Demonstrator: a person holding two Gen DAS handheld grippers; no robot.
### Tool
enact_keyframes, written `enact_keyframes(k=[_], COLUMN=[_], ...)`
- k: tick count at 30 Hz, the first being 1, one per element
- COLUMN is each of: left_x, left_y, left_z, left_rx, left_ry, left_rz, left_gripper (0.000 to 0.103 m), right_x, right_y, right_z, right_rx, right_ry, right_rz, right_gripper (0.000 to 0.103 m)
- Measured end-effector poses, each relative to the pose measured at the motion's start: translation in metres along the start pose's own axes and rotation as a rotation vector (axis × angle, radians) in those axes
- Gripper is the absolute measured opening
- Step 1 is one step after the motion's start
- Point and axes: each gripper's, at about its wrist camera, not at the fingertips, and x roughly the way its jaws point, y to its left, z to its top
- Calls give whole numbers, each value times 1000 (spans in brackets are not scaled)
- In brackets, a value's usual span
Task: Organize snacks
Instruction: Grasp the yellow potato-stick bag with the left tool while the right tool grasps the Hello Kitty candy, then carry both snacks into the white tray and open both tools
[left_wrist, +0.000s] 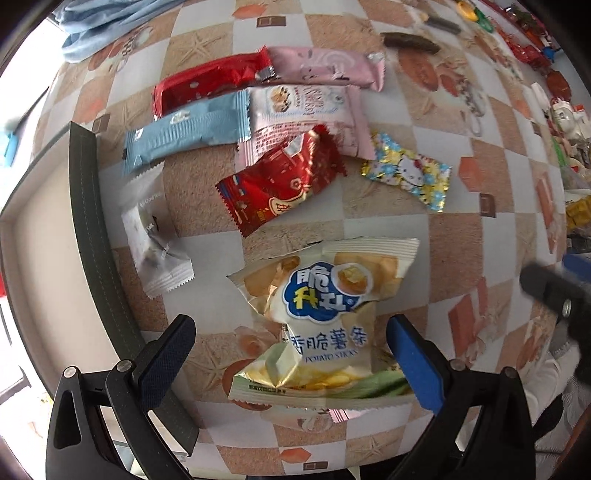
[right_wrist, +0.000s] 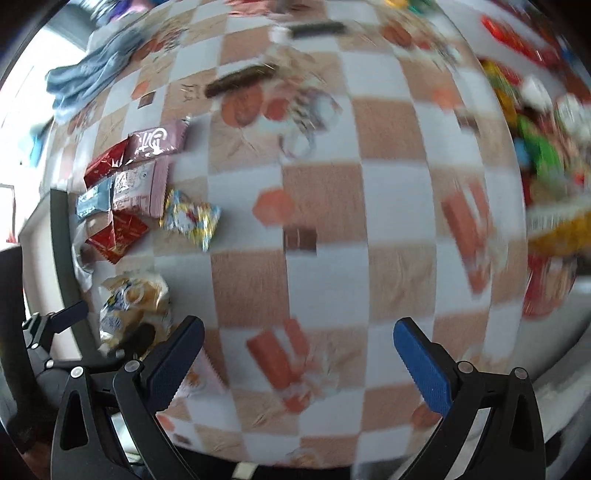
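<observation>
Between left tool (left_wrist: 290, 354) fingers: "POTATO STICKS" bag (left_wrist: 317, 325) | left spread, unpinched | right tool (right_wrist: 297, 354) spread, empty

- Checkered tablecloth (left_wrist: 436, 236), tan and white squares with seashell prints, over the table.
- Crumpled blue cloth (left_wrist: 96, 26) at tablecloth's far left corner.
- Bright daylight beyond tablecloth's left edge.

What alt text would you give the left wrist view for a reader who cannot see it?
The open left gripper hovers over a potato sticks bag lying on a checkered tablecloth. Beyond it lie a red snack packet, a Hello Kitty candy wrapper, a blue wafer packet, a pink packet and a white packet.
</observation>
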Motion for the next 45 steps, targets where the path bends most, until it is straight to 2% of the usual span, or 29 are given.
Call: enact_keyframes(k=[7, 16, 18, 21, 26, 30, 31, 33, 35, 38, 40, 41, 42, 45], left_x=[13, 55, 65, 76, 87, 87, 90, 89, 91, 89, 88, 90, 91, 86], left_y=[1, 19, 21, 18, 22, 21, 23, 22, 24, 23, 22, 20, 20, 20], left_z=[7, 5, 5, 4, 6, 16, 18, 23, 22, 21, 22, 22, 23, 25], left_rx=[-50, -99, -106, -81, -74, -79, -79, -91, -98, -96, -79, -68, -61, -50], left_ry=[17, 51, 69, 58, 66, 105, 124, 136, 120, 85, 69, 65, 62, 37], left_rz=[7, 9, -3, 35, 35, 31, 30, 28, 24, 29, 36, 35, 35, 25], left_gripper=[103, 103, 103, 103, 103, 103, 103, 103, 102, 94, 89, 88, 86, 81], right_x=[17, 58, 63, 65, 62, 63, 70, 78, 77, 72, 66, 63, 61, 59], right_y=[47, 95, 98, 102, 118, 133, 156, 167, 175, 180, 179, 179, 179, 166], right_z=[45, 76, 82, 94, 114, 115, 111, 100, 99, 99, 99, 100, 101, 105], right_rx=[-264, -512, -538, -557, -575, -580, -596, -628, -625, -607, -585, -575, -563, -484], right_ry=[25, 116, 112, 86, 67, 84, 79, 78, 69, 58, 42, 36, 34, 54], right_rz=[-57, -71, -85, -97, -95, -104, -106, -93, -102, -98, -90, -88, -86, -53], right_gripper=[103, 103, 103, 103, 103, 103, 103, 103, 96, 82, 56, 46, 27, 27])
